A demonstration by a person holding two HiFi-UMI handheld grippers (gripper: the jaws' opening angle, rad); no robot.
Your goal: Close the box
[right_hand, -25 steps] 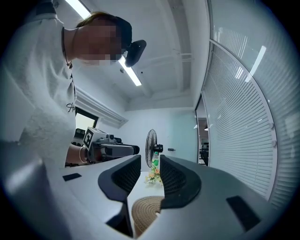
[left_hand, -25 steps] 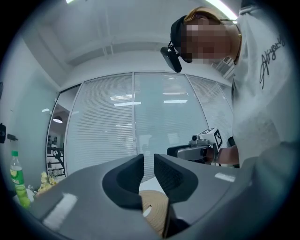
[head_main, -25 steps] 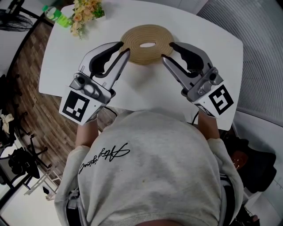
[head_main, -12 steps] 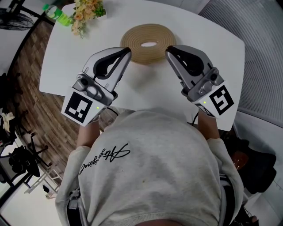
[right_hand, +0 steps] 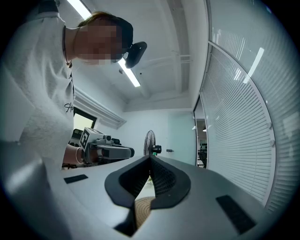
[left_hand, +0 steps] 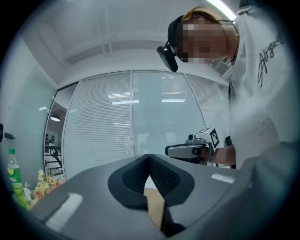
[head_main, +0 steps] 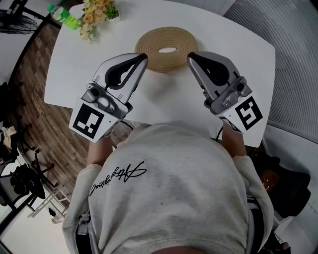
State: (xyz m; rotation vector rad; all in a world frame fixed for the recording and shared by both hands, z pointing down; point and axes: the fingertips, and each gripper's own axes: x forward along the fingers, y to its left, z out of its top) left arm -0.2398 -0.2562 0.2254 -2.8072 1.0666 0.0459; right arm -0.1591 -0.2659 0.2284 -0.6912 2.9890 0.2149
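From above, a green bottle (head_main: 60,14) and a small bunch of flowers (head_main: 97,12) stand at the far left corner of the white desk (head_main: 74,69). My left tool (head_main: 143,57) points at the left edge of the flat round woven box (head_main: 166,48). Its own view shows the jaws pressed together with nothing between them. The box lies in the middle of the desk's far side, with an oval hole in its top. My right tool (head_main: 190,56) is at the box's right edge. Its jaws have just been closing and now meet, empty. I cannot tell if either tip touches the box. The right tool's view adds a standing fan (right_hand: 151,145) beyond the desk. Both tool views show only a slice of the box; the head view shows it whole.
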